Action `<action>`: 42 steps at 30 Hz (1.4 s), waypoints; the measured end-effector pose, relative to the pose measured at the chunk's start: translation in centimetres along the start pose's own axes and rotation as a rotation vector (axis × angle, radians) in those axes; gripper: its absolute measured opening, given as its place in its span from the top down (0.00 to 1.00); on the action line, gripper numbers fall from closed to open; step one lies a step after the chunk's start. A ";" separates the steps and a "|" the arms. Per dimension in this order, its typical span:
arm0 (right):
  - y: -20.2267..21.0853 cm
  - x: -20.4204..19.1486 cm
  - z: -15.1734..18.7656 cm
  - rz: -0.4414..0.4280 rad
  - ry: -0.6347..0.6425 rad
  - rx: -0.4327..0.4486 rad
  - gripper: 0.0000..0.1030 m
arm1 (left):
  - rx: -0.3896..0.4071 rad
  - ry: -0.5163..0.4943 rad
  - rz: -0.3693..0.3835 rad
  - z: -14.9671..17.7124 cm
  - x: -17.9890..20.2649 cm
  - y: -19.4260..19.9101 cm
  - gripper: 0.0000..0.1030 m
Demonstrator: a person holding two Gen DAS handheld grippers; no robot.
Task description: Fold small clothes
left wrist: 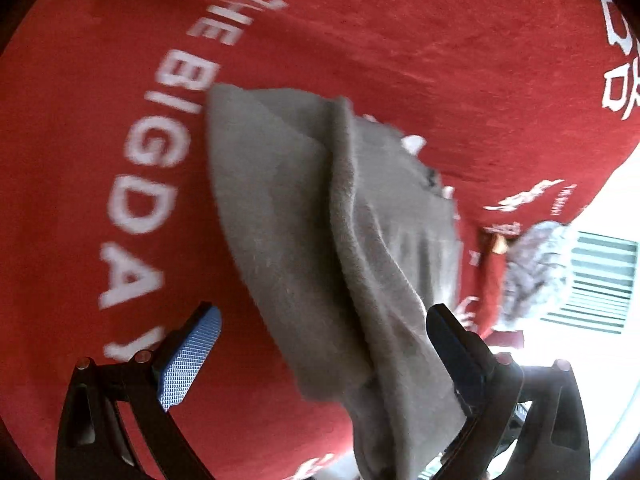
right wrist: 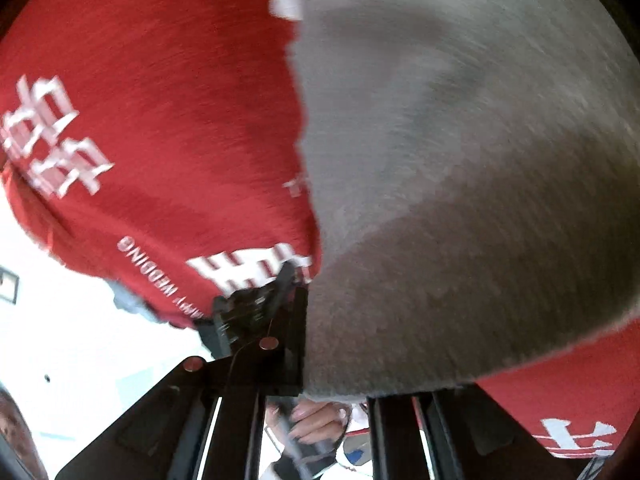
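A grey garment [left wrist: 288, 200] lies partly folded on a red cloth [left wrist: 100, 160] printed with white letters. Its near end runs down between the wide-apart fingers of my left gripper [left wrist: 324, 312], resting against the right finger [left wrist: 456, 352], while the blue-padded left finger [left wrist: 192, 356] stands clear of it. This gripper is open. In the right wrist view the same grey garment [right wrist: 460, 160] fills the right half, blurred. My right gripper [right wrist: 290, 292] has its fingers together on the garment's left edge, above the red cloth [right wrist: 160, 120].
A grey fluffy item [left wrist: 536, 272] lies at the red cloth's right edge, with a green-and-white striped thing [left wrist: 600, 280] beyond it. A person's hand [right wrist: 316, 420] shows below the right gripper. Bright white floor [right wrist: 80, 340] lies past the cloth's edge.
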State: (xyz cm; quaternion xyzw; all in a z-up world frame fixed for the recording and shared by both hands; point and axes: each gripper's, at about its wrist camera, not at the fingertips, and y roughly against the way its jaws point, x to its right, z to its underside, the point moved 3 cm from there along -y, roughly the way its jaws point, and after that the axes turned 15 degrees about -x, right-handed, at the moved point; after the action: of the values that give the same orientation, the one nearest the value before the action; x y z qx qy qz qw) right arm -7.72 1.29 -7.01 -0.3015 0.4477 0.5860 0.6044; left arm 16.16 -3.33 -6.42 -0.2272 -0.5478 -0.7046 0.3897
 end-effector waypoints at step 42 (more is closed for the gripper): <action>8.5 -1.0 -8.0 0.777 0.290 -0.173 0.95 | 0.067 -0.240 -0.298 -0.8 19.6 -7.4 0.82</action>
State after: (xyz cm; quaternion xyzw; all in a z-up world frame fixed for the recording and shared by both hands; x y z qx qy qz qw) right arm -17.42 -5.15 -8.13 -0.2391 0.5575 0.7573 0.2419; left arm -1.26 -9.27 3.64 -0.2131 -0.6411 -0.7036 0.2203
